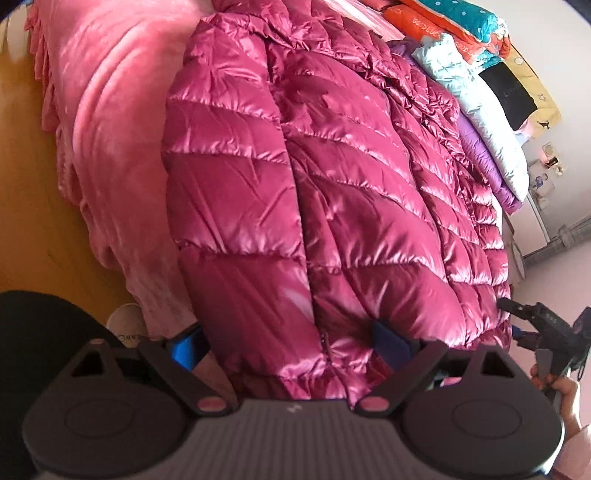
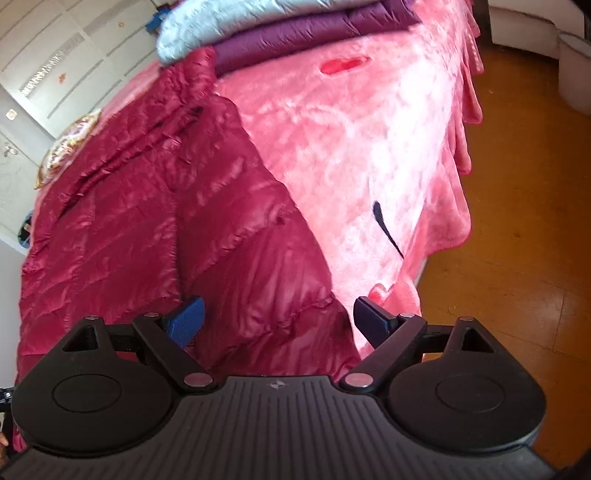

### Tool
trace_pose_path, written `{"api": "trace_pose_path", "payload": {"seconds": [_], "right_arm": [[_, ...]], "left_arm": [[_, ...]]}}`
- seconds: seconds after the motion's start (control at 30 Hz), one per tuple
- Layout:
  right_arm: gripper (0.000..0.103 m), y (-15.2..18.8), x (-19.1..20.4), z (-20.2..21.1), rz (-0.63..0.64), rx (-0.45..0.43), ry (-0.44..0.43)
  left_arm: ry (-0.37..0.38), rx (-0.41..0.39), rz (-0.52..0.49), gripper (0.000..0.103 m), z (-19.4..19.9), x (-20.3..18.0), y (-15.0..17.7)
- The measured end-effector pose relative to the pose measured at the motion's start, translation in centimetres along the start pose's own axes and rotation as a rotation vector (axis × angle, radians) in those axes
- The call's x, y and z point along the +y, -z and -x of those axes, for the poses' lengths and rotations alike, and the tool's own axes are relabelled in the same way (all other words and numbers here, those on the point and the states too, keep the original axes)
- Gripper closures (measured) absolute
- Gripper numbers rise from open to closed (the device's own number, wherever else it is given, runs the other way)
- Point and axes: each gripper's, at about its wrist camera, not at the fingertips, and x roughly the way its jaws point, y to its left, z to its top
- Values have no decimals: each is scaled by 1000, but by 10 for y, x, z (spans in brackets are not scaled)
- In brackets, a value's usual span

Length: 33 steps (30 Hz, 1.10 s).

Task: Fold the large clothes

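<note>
One magenta puffer jacket [image 1: 332, 184] lying lengthwise, hem toward tools.

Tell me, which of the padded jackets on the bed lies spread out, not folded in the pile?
The shiny magenta jacket: it lies spread over the pink blanket, while the purple jacket and the pale blue jacket sit stacked.

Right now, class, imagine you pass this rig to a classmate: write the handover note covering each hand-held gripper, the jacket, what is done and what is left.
Left hand-held gripper: open, jaws either side of the near hem of the magenta puffer jacket, nothing clamped.
Right hand-held gripper: open, over the jacket's near edge beside the pink blanket.
Jacket: lies along the bed, both sleeves appear folded in over the body.
Folded light-blue jacket and purple jacket are stacked at the far end.
Left: close on the hem and fold the jacket lengthwise toward the collar.
</note>
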Motion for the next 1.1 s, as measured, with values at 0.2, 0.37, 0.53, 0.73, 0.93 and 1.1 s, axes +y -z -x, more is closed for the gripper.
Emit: {"api": "trace_pose_path", "payload": {"seconds": [0.2,0.37,0.53,0.73,0.93,1.1], "right_arm": [[0,-3,0,-17,-6,61,-37],[0,0,14,-21,72,94,-64],[16,-1,17,-24,70,92,-89],[40,2,12,-11,47,96,-144],[54,2,11,-10,-2,105,-183],[66,2,7,-5,-46,91,-240]], "left_arm": [[51,28,29,9,-5,2,3],[99,54,28,10,-8,2,6],[131,54,25,18,-7,1,7],[182,24,-1,50,-1,-4,7],[297,17,34,73,4,-2,4],[365,4,69,79,10,1,1]]}}
